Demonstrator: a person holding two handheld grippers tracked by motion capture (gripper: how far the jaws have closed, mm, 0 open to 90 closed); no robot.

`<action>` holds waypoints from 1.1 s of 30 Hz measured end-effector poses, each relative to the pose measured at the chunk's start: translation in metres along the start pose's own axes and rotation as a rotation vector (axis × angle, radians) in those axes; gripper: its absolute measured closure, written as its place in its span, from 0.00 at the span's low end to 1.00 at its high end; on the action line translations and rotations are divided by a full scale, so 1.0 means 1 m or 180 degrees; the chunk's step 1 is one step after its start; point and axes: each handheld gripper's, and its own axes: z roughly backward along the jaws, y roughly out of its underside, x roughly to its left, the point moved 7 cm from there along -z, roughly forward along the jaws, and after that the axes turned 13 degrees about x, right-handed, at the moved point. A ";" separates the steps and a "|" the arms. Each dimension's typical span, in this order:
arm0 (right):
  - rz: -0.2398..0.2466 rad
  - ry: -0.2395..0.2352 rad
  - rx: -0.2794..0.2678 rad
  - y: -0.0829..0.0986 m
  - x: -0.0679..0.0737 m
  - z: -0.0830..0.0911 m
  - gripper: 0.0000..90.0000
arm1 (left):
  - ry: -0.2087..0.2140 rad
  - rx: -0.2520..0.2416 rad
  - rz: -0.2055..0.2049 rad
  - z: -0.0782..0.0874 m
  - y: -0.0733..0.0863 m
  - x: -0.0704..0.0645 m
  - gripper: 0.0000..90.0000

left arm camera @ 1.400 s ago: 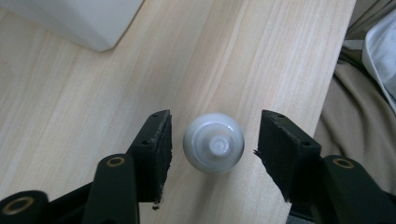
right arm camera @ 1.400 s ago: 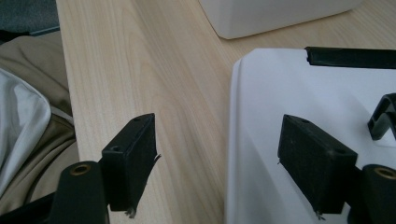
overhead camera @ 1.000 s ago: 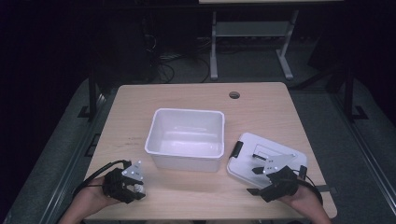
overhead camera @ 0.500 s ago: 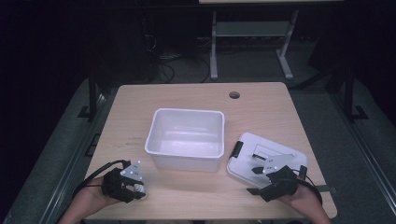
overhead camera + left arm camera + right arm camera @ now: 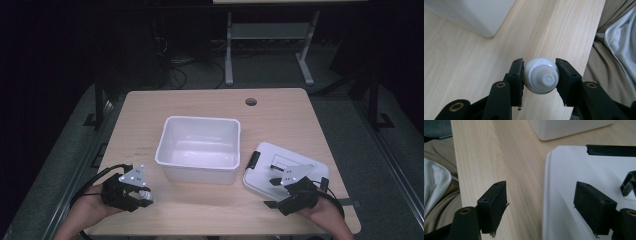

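A small white screw-capped bottle sits cap-first between the jaws of my left gripper, which is shut on it. In the high view this left gripper rests low over the table's near left part, left of the white bin. My right gripper is open, its jaws straddling the near edge of a flat white lid without touching it. The high view places the right gripper at the near side of the lid, right of the bin.
The wooden table has a round cable hole at the back. Black latches sit on the lid. The bin's corner is ahead of the left gripper. The person's lap lies past the near edge.
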 end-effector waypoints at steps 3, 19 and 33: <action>-0.0033 0.0009 -0.0005 0.000 -0.001 0.001 0.27 | -0.0006 -0.0026 -0.0009 0.007 -0.002 0.001 0.67; -0.0056 0.0043 -0.0019 0.002 -0.004 0.003 0.25 | -0.0109 -0.0010 -0.0040 0.044 -0.010 0.007 0.67; -0.0047 0.0049 0.0000 0.002 -0.003 0.002 0.24 | -0.0068 -0.0030 -0.0021 0.054 -0.015 0.012 0.67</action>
